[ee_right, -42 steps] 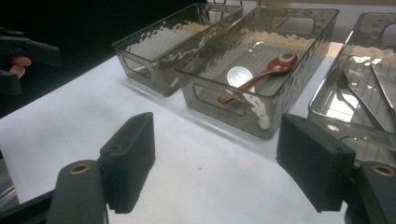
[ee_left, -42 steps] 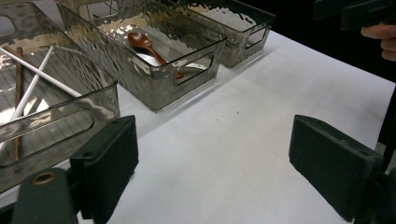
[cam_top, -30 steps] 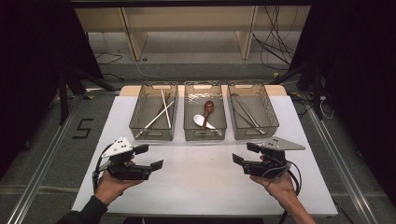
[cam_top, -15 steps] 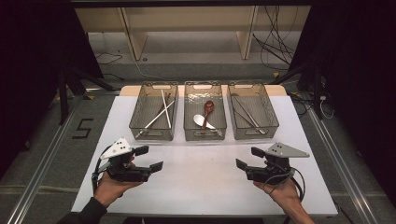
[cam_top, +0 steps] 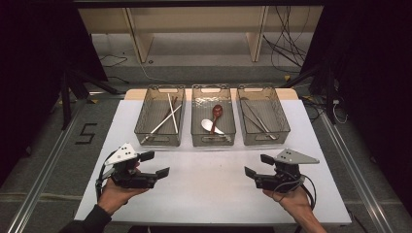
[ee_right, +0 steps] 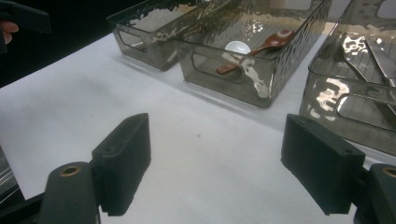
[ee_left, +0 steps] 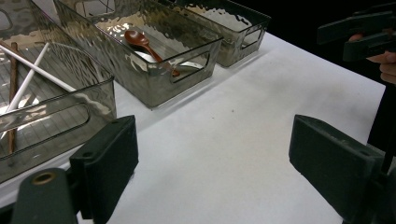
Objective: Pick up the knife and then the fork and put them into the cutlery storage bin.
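Now, we take the middle bin as our landmark and go from left to right.

Left gripper [cam_top: 154, 164]: we hold it at the near left of the table, well apart from the middle bin and in front of the left bin. Its jaws stand wide apart and there is nothing between them. In the left gripper view we see only bare white table between the two black jaws.

Left bin [cam_top: 160, 138]: just beside the middle bin on its left, not touching it. Inside lie white and dark chopsticks [cam_top: 171, 112], crossed over each other.

Middle bin [cam_top: 214, 141]: it stands at the far half of the white table [cam_top: 209, 194], the centre one of a row of three clear bins. Inside we see a brown spoon [cam_top: 216, 112] and a white spoon [cam_top: 210, 126]. The handle of the brown spoon lies over the white spoon.

Right bin [cam_top: 265, 140]: just beside the middle bin on its right, with a small gap. Thin metal utensils [cam_top: 257, 119] lie in it; we cannot tell which kind they are.

Right gripper [cam_top: 259, 166]: we hold it at the near right of the table, well apart from the middle bin and in front of the right bin. Its jaws are spread wide and hold nothing. In the right gripper view the middle bin stands beyond the jaws, with both spoons visible through its wall.

Both grippers: they point toward each other across the bare near part of the table, and neither touches any bin.
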Demonstrator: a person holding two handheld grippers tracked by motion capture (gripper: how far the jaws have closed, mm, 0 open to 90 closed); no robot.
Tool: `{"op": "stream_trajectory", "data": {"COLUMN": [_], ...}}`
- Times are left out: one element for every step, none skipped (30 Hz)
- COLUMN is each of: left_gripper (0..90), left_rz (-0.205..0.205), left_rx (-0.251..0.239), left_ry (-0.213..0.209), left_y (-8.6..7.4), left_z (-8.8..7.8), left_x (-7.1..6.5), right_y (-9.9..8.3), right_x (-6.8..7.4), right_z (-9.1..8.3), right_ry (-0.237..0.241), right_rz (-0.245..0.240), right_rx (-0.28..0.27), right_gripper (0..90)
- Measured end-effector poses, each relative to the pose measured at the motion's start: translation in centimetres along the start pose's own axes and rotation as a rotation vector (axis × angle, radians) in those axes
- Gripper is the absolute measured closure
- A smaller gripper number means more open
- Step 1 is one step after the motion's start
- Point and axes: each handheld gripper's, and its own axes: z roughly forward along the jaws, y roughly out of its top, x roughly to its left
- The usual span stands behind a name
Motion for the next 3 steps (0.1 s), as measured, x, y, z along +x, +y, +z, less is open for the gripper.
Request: {"op": "stream_trajectory", "data": {"left_gripper": [15.2,15.2,15.2], "left_rz": [0.001,-0.001,-0.001], "left_rx": [0.0,0.001,0.001], "left_ry": [0.0,0.0,0.001], "left_y": [-0.01,-0.02,-0.03], "left_z": [0.01,0.03,0.04], "left_x": [0.0,0.0,0.01], "right_y": [0.01,0.01,0.01], "right_x": [0.0,0.0,0.0], "right_z": [-0.01,-0.03,-0.03], "right_ry": [0.0,-0.001,-0.001], "right_rz": [0.0,0.0,0.001], "right_rx": [-0.003,-0.002,-0.002], "right_gripper": [24.9,24.9,24.9]}}
